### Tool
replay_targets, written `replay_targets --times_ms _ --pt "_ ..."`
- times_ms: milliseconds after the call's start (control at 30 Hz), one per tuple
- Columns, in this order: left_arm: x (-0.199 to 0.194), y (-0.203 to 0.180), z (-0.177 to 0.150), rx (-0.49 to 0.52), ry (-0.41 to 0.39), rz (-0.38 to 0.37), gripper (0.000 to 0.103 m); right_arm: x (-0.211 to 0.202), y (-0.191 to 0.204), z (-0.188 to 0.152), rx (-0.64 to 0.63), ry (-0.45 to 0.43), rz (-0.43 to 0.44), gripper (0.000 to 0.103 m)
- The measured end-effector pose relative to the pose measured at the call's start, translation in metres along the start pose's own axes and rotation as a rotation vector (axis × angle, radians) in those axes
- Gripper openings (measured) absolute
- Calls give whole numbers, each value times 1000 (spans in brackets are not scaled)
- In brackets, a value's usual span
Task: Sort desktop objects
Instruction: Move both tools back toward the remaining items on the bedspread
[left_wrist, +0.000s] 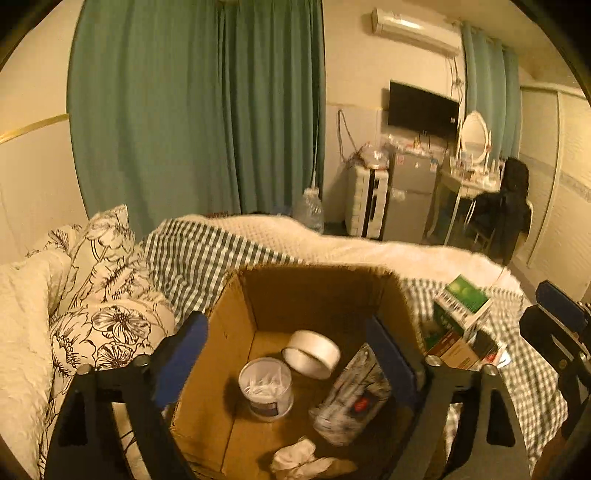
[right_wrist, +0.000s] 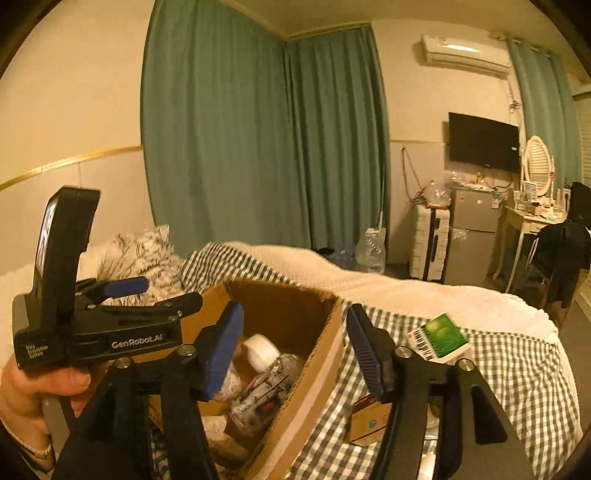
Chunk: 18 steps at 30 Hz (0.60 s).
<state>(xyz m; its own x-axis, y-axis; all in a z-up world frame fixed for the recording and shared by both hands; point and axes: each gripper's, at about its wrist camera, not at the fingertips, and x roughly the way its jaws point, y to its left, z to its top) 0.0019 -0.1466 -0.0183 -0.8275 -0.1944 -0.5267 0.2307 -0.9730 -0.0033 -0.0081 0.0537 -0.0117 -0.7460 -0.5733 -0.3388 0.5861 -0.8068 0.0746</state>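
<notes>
An open cardboard box (left_wrist: 236, 332) stands on the checked bedcover. In it lie a white tape roll (left_wrist: 312, 354), a round tub of cotton swabs (left_wrist: 266, 387), a crinkled plastic packet (left_wrist: 351, 398) and a crumpled tissue (left_wrist: 299, 458). My left gripper (left_wrist: 284, 321) hangs open above the box, nothing between its blue pads. My right gripper (right_wrist: 295, 314) is open too, above the box's right wall (right_wrist: 325, 354), and holds nothing. A hand holds the left gripper (right_wrist: 171, 291) at the left of the right wrist view. A green box (right_wrist: 439, 338) lies right of the carton.
Brown cartons (left_wrist: 458, 350) sit beside the green box (left_wrist: 465, 299). Floral pillows (left_wrist: 110, 317) lie left of the box, with a white blanket (left_wrist: 332, 243) behind it. Beyond the bed are a water bottle (right_wrist: 371, 247), a suitcase (right_wrist: 430, 243), a fridge (right_wrist: 472, 236) and a dressing table (right_wrist: 532, 218).
</notes>
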Motion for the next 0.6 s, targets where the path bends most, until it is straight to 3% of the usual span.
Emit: replay_targets --times_ms 133,433,600 --pt "-14 -7 3 -3 -36 -28 103 -18 -11 9 20 -29 -20 69" --pt "-36 -40 3 48 -119 -75 103 -46 -38 16 63 -57 -95 74" --pt "-38 -50 2 6 -117 -86 103 -59 -50 15 61 -70 -131 79"
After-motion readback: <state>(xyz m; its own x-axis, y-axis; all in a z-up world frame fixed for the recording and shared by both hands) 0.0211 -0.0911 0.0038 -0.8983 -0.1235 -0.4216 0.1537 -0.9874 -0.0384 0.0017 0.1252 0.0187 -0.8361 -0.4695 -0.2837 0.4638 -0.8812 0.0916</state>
